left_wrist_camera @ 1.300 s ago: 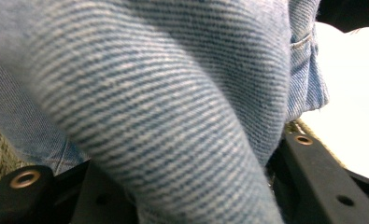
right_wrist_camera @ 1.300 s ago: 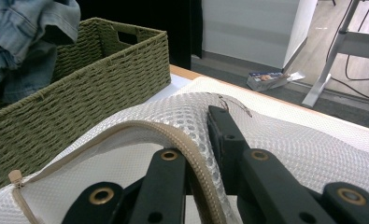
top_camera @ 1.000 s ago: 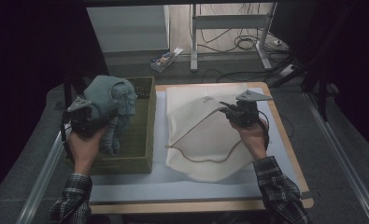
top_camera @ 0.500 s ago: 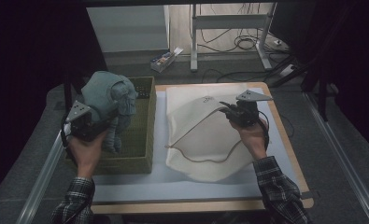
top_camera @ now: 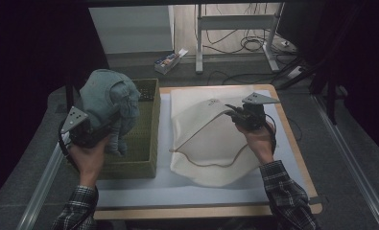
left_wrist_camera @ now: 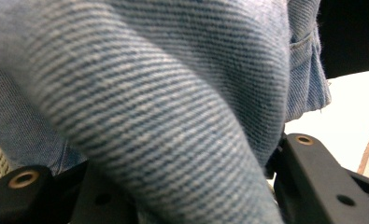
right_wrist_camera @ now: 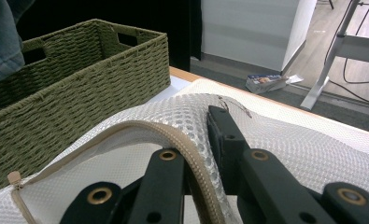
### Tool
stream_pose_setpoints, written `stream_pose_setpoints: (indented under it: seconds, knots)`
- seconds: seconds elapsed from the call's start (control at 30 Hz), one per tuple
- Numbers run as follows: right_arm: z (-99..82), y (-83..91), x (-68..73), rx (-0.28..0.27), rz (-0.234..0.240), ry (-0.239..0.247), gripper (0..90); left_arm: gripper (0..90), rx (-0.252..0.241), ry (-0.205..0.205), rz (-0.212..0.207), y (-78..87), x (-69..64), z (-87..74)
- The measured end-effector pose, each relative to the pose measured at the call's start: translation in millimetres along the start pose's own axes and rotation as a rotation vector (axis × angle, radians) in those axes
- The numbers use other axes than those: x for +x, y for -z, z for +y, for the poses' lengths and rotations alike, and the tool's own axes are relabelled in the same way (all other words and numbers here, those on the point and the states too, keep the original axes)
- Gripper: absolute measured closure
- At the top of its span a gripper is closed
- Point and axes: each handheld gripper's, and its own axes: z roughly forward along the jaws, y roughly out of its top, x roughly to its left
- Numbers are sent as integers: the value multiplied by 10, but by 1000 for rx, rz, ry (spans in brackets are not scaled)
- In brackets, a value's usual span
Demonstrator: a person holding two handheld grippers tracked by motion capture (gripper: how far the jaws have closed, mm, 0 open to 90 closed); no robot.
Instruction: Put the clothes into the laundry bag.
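A bundled blue denim garment (top_camera: 108,98) hangs above the left side of the green woven basket (top_camera: 146,143), with my left gripper (top_camera: 93,132) shut on it from below. In the left gripper view the denim (left_wrist_camera: 149,93) bulges between the two black jaws of that gripper (left_wrist_camera: 163,161). A white mesh bag (top_camera: 206,143) with a tan zipper lies on the table to the right of the basket. My right gripper (top_camera: 235,114) is shut on the bag's zipper edge (right_wrist_camera: 140,128) and holds it lifted, so the mouth gapes toward the basket (right_wrist_camera: 79,79).
The bag rests on a white mat over a wooden-edged table (top_camera: 292,143). Beyond the table a small box (top_camera: 168,61) lies on the floor near metal desk legs (top_camera: 199,38) and cables. Metal rails run along both sides.
My left hand has carried the denim bundle a little to the left over the basket. The right hand and the lifted bag edge have not moved.
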Motion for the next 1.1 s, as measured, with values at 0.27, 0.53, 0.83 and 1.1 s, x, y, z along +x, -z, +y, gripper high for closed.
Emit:
stream_pose_setpoints:
  seconds: [0.27,0.53,0.83,1.1]
  knots:
    - [1,2,2,2,-1,3,816,543,-20,-24,-21,65,-94,85]
    - [1,1,5,2,-1,4,814,541,-39,-54,-41,117,-217,181]
    - [2,4,4,1,-1,3,814,539,-44,-51,-93,192,-375,249]
    - [3,0,7,2,-1,5,814,537,-45,-69,-142,282,-549,280]
